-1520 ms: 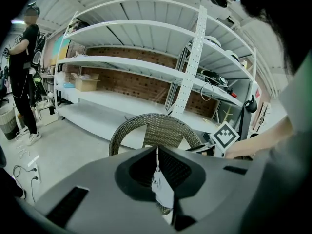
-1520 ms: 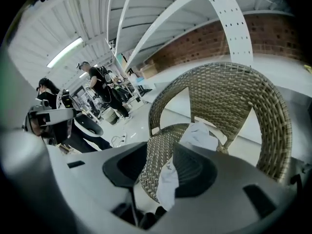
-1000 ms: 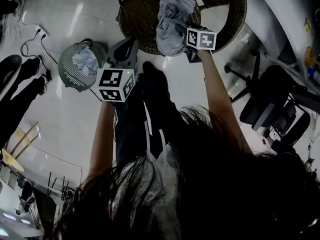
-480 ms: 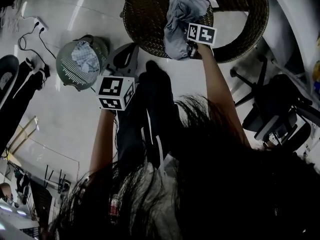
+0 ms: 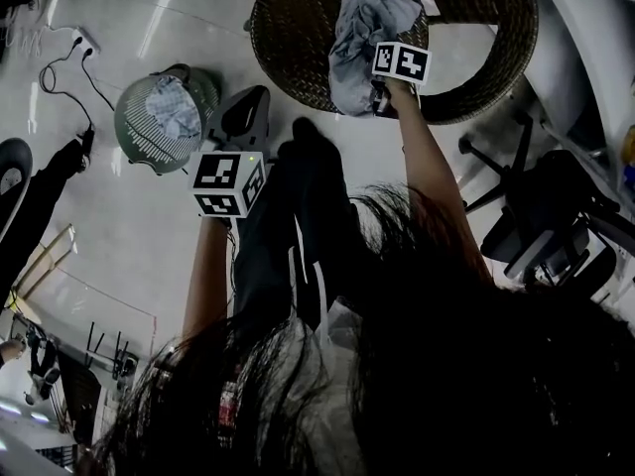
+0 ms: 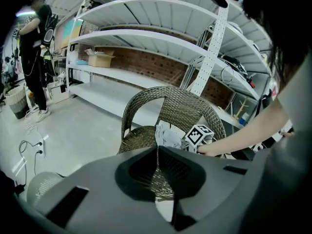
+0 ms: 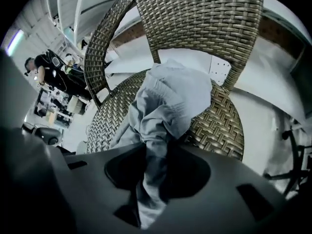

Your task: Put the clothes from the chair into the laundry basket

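A crumpled grey garment lies on the seat of the brown wicker chair. My right gripper reaches onto the seat, and its jaws are closing with a fold of the garment pinched between them. The round green laundry basket stands on the floor to the left, with a pale cloth inside it. My left gripper hangs between basket and chair, shut with nothing in it. It faces the chair.
A black office chair stands at the right. A power strip with cables lies on the floor at the far left. White metal shelves rise behind the wicker chair, and a person in dark clothes stands at the far left.
My right gripper has stayed at the grey garment on the seat, and the fabric now looks gathered at its jaws. The left gripper has barely moved.
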A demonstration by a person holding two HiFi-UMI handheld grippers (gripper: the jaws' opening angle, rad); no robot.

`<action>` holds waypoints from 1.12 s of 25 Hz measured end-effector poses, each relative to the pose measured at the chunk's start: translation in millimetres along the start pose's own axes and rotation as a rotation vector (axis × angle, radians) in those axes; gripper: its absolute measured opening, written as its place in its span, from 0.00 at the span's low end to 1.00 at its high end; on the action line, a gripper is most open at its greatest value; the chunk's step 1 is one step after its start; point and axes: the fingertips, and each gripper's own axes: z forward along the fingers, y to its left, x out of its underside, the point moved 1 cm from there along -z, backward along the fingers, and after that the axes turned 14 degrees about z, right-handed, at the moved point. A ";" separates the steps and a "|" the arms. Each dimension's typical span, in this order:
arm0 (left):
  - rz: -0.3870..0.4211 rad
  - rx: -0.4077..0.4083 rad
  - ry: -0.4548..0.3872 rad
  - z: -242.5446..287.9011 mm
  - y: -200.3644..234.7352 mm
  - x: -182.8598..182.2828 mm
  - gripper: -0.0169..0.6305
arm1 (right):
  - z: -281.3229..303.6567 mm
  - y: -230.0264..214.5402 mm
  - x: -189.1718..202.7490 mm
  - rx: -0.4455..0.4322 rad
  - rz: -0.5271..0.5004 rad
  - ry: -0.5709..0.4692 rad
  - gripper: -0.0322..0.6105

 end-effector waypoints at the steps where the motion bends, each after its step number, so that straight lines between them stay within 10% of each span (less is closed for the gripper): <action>1: -0.005 -0.005 -0.003 -2.2 0.0 -1.8 0.06 | -3.8 2.8 1.5 -0.034 0.021 -0.006 0.24; 9: 0.020 -0.030 -0.023 -32.7 -3.5 -24.3 0.06 | -72.9 55.4 -5.0 -0.443 0.258 -0.071 0.19; 28: -0.019 -0.204 -0.182 -176.7 -2.5 -79.4 0.06 | -281.5 176.6 -3.0 -0.720 0.140 -0.140 0.17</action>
